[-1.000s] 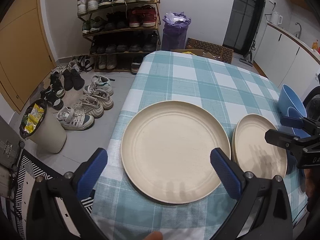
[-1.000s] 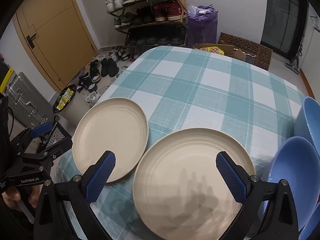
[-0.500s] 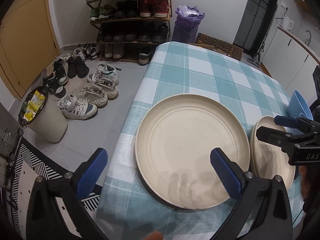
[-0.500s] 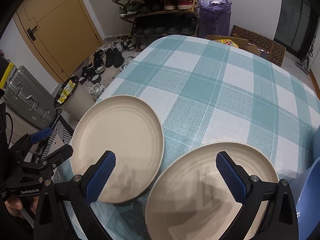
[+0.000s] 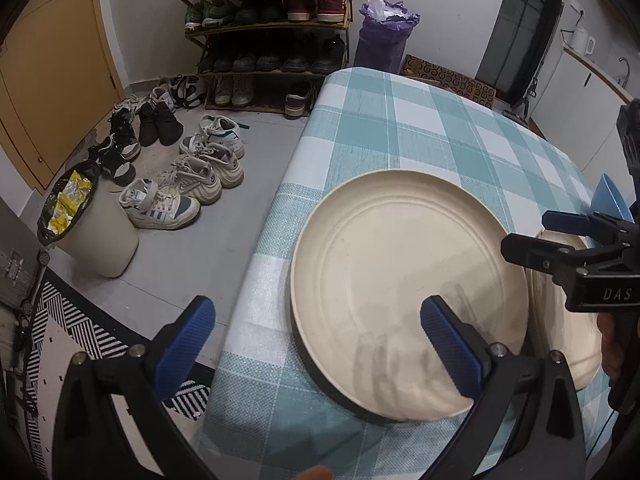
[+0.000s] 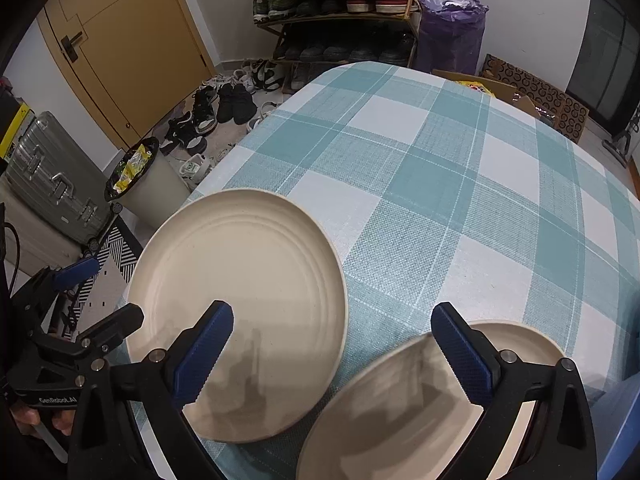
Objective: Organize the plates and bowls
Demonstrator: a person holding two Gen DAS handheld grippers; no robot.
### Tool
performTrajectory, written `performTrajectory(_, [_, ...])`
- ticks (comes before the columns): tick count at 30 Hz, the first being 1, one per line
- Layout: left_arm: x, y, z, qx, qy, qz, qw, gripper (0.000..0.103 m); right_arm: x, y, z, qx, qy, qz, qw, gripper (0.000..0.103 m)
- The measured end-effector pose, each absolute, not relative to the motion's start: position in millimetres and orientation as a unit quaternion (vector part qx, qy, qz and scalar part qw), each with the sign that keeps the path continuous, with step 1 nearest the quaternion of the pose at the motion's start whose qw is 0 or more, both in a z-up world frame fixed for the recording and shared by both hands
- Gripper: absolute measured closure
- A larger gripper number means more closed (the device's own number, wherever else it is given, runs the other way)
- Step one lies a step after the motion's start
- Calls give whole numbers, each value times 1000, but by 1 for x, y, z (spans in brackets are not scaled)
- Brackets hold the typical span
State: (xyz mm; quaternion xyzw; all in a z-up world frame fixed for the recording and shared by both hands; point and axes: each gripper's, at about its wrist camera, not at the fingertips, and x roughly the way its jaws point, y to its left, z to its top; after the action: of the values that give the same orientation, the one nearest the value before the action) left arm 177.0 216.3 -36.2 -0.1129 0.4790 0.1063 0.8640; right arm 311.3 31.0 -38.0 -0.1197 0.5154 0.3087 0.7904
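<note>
The table under its teal-and-white checked cloth [image 6: 440, 184] holds everything, and nothing on it has been stacked yet, so the sorting looks barely begun.

The largest piece, a round cream plate with faint concentric ridges [image 5: 408, 292], lies flat near the table's left edge, sitting alone with nothing on it. Just beside it to the right is a second cream plate of the same kind [image 6: 400, 412]; in the right wrist view it appears tipped or blurred at the bottom of the picture, and I cannot tell for sure whether it is lifted or flat. The two rims are close, possibly touching.

A blue bowl [image 5: 610, 200] shows only as a sliver at the far right, past the second plate; how many bowls there are is hidden.

The left gripper [image 5: 316, 344] hovers over the near-left rim of the first plate, fingers spread wide, holding nothing. The right gripper [image 6: 340, 352] is likewise wide open and empty, its right finger [image 6: 460, 356] over the second plate.

Left to do, as I judge it: one plate onto the other, then the bowls nested.
</note>
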Motion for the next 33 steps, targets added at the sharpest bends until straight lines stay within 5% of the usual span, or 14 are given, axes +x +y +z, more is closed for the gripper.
performTrajectory(8, [177,216,-43,-118,482,94,863,4,312,39,-51,-135,525,315,779,16])
performTrajectory(33, [177,205,-59,-98,505,76,854,60,309,45,-66,-145,546,318,761,67])
